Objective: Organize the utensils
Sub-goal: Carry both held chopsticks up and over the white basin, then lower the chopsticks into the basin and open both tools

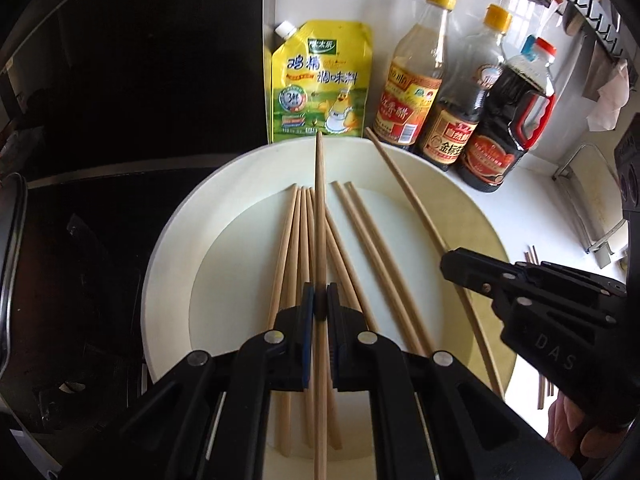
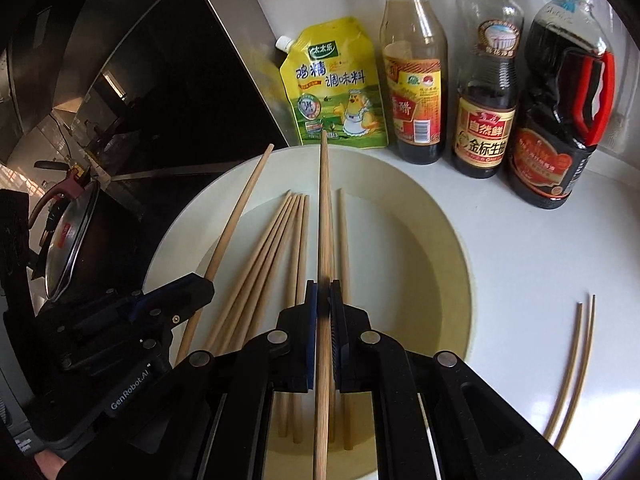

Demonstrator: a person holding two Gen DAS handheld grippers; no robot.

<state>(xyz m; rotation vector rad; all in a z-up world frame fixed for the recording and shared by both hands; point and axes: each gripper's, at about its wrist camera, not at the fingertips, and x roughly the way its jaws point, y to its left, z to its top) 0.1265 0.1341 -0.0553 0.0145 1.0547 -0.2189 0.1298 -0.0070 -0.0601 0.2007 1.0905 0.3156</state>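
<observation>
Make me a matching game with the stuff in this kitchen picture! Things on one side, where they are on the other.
Things:
1. yellow pouch
2. two thin sticks
3. loose chopsticks
4. red-handled jug

Places:
A. lying in the white plate
B. on the counter right of the plate
C. leftmost in the row behind the plate
D. rightmost in that row

Pairs: 1-C, 2-B, 3-A, 4-D

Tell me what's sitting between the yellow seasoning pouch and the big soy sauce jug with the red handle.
Two bottles with yellow caps: a vinegar bottle beside the pouch, then a darker soy sauce bottle next to the jug. The right wrist view shows it best.
</observation>
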